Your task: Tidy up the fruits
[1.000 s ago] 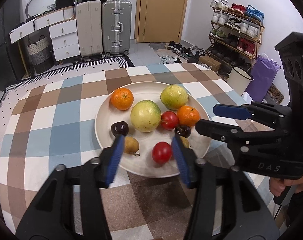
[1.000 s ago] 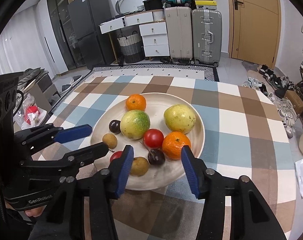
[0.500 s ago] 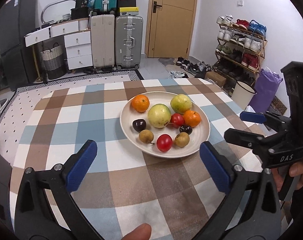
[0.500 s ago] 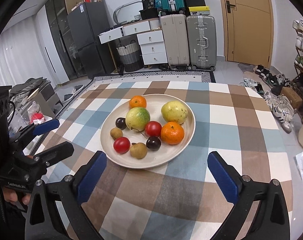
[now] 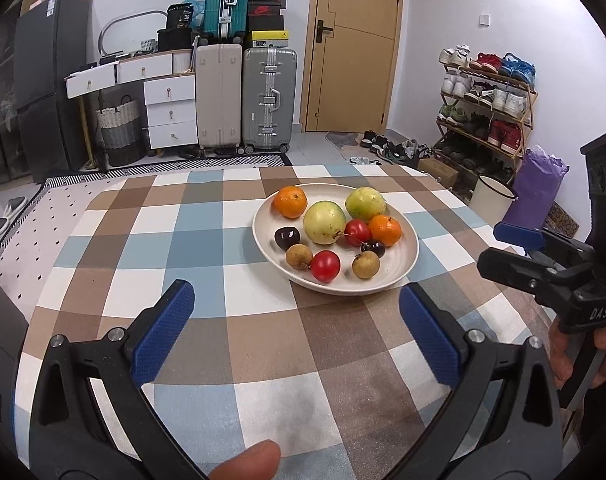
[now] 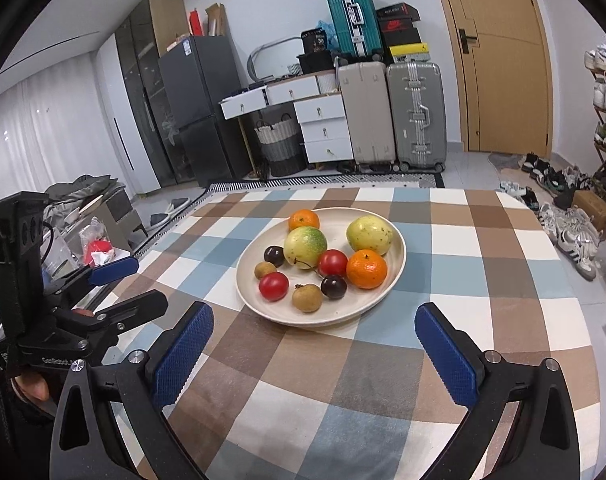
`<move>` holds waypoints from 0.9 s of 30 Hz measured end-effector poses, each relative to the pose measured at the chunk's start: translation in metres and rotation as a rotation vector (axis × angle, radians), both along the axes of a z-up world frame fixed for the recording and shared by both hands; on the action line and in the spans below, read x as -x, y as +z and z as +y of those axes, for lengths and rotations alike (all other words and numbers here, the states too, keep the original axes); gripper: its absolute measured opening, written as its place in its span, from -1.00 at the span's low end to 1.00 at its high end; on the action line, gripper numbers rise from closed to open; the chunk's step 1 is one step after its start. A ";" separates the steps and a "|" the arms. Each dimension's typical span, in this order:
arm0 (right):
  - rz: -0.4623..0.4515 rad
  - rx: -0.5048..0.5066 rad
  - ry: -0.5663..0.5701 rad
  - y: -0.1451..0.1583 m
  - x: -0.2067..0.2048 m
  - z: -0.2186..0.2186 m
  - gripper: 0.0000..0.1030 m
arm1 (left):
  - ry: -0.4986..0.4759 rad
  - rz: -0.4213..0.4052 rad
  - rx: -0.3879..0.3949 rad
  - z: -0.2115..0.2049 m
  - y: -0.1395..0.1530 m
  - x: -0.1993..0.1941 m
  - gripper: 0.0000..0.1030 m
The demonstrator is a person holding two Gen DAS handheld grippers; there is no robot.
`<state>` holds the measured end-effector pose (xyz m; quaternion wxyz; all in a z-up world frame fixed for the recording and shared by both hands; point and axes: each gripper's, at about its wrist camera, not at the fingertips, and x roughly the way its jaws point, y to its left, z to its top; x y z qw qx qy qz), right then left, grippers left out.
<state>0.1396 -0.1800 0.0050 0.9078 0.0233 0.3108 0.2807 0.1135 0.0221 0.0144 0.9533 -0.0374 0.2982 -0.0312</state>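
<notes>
Both tools — left tool (image 5: 295, 332), right tool (image 6: 313, 354) — gape wide and empty; fruit sits gathered on the plate (image 6: 397, 264) at 12 o'clock, seemingly already sorted.

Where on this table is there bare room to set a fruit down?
The checked cloth left of the plate is bare, and so is the strip between the plate and the grippers. The plate itself is crowded with fruit.
</notes>
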 end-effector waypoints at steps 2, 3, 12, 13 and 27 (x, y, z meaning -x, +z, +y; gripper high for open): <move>-0.033 -0.003 0.002 -0.001 0.007 0.000 0.99 | 0.002 -0.019 0.000 -0.001 -0.003 0.003 0.98; -0.046 -0.007 0.001 -0.002 0.010 -0.001 0.99 | -0.002 -0.031 0.006 -0.001 -0.005 0.004 0.98; -0.106 -0.014 -0.023 -0.012 0.021 -0.007 0.99 | 0.011 -0.100 0.032 0.000 -0.017 0.008 0.98; -0.117 -0.022 -0.028 -0.013 0.023 -0.008 0.99 | 0.008 -0.101 0.034 0.000 -0.018 0.008 0.98; -0.164 0.002 -0.051 -0.016 0.026 -0.009 0.99 | 0.006 -0.111 0.022 0.000 -0.018 0.007 0.98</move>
